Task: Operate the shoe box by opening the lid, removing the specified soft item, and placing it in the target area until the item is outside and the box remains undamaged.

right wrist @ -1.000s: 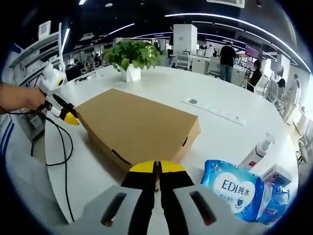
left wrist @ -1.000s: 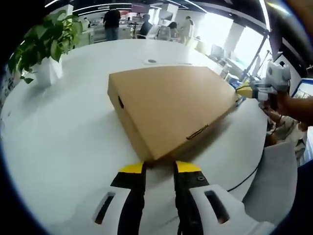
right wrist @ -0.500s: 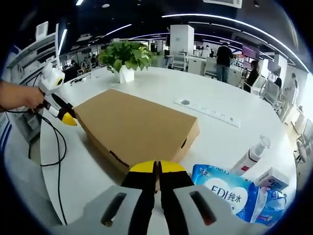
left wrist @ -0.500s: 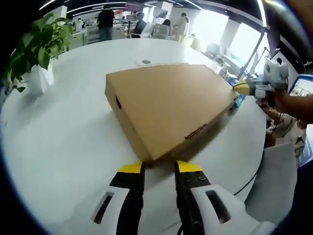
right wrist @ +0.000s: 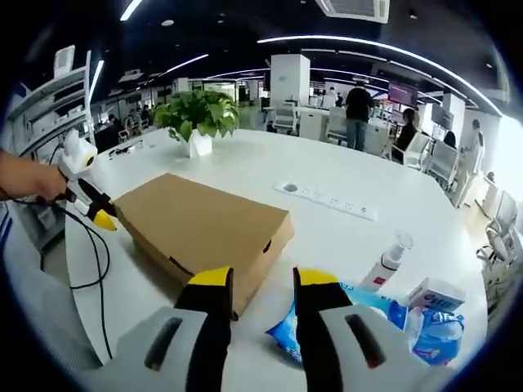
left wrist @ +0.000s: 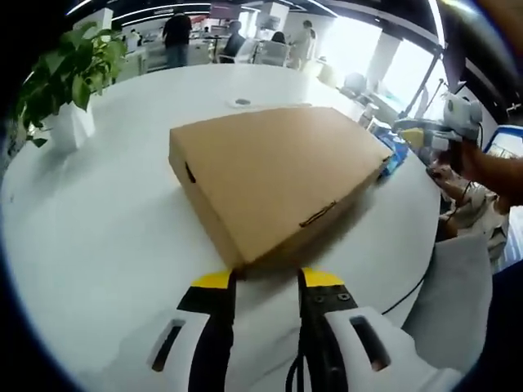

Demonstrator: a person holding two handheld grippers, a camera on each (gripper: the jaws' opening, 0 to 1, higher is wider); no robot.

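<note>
The shoe box (left wrist: 274, 175) lies flat on the round white table (left wrist: 106, 220), lid closed, plain brown cardboard. In the left gripper view my left gripper (left wrist: 267, 280) sits at the near corner of the box, jaws parted to a moderate gap with the corner just ahead of the yellow tips and nothing between them. In the right gripper view my right gripper (right wrist: 265, 279) stands with jaws well apart and empty; the box (right wrist: 200, 230) is ahead and to the left, and a blue wipes packet (right wrist: 359, 314) lies just beyond the right jaw.

Table surface: glossy white, with a potted plant (right wrist: 196, 122) in a white pot on the far side, a white power strip (right wrist: 327, 198) set flat, and a white pump bottle (right wrist: 387, 263) beside the packet. A black cable (right wrist: 90, 253) trails off the table edge (it runs from my left gripper).

Room: open office, dark ceiling with strip lights, desks, people standing in the background, bright windows.
</note>
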